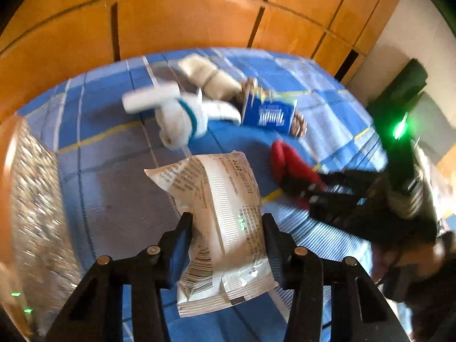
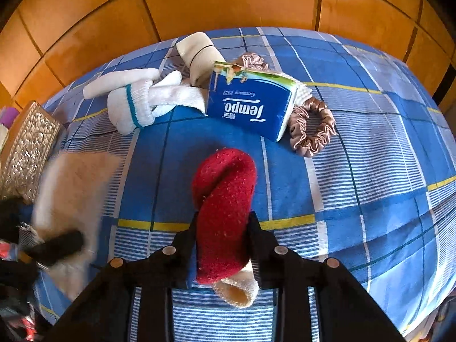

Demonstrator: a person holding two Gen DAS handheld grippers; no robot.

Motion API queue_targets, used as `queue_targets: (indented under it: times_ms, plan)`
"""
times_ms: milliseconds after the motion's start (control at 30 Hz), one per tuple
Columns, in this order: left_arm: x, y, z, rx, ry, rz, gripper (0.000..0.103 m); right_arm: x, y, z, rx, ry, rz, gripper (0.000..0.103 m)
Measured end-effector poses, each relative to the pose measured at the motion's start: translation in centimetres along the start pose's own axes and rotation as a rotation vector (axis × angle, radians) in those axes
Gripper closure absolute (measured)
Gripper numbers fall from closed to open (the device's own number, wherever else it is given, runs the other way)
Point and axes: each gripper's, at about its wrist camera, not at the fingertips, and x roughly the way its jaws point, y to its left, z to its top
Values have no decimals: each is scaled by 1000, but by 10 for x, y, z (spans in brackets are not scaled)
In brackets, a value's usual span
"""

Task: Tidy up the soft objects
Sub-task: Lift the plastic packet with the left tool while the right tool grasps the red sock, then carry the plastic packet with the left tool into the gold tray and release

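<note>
Beyond both grippers, spread over the plaid sheet [image 2: 370, 148]: tissue pack [image 2: 250, 105] reading "Tempo", "Germany 1929". Between the left gripper [image 1: 226, 222] pads, clamped: a crinkly packet [image 1: 219, 228], small print unreadable. Between the right gripper [image 2: 222, 222] pads, pinched: a red sock [image 2: 225, 199]. Best kept squeezed firmly, lifted clear before carrying.

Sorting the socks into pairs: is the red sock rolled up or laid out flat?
Rolled up. The fuzzy red sock is a thick folded bundle, a cream cuff poking out below, pinched between the right claw pads.
</note>
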Motion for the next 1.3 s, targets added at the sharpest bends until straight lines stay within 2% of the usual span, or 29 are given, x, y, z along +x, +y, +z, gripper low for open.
queue_targets:
  times_ms: [100, 233, 400, 533, 700, 833, 1000, 1133, 1233, 1300]
  plan:
    - [-24, 9, 19, -12, -48, -3, 54, -2, -3, -5, 10, -18, 9, 74]
    - [-70, 37, 54, -51, -153, 31, 54, -1, 0, -2, -5, -14, -4, 74]
    - [-139, 103, 87, -146, -300, 159, 54, -1, 2, -1, -18, -10, -26, 73]
    - [-184, 171, 81, -257, -364, 281, 54, -2, 5, -3, -22, -19, -36, 73]
    - [-230, 248, 34, -418, -406, 396, 54, -2, 7, -4, -28, -18, -50, 73]
    - [-261, 303, -29, -563, -431, 473, 54, -1, 11, -6, -42, -28, -72, 73]
    - [-271, 334, -113, -686, -407, 532, 54, -1, 12, -7, -45, -40, -89, 73]
    - [-259, 339, -170, -777, -370, 546, 54, -2, 15, -7, -47, -41, -111, 73]
    - [-242, 338, -200, -814, -319, 539, 54, -2, 17, -8, -47, -42, -124, 73]
    - [-229, 338, -207, -822, -293, 524, 54, -2, 19, -8, -42, -41, -132, 73]
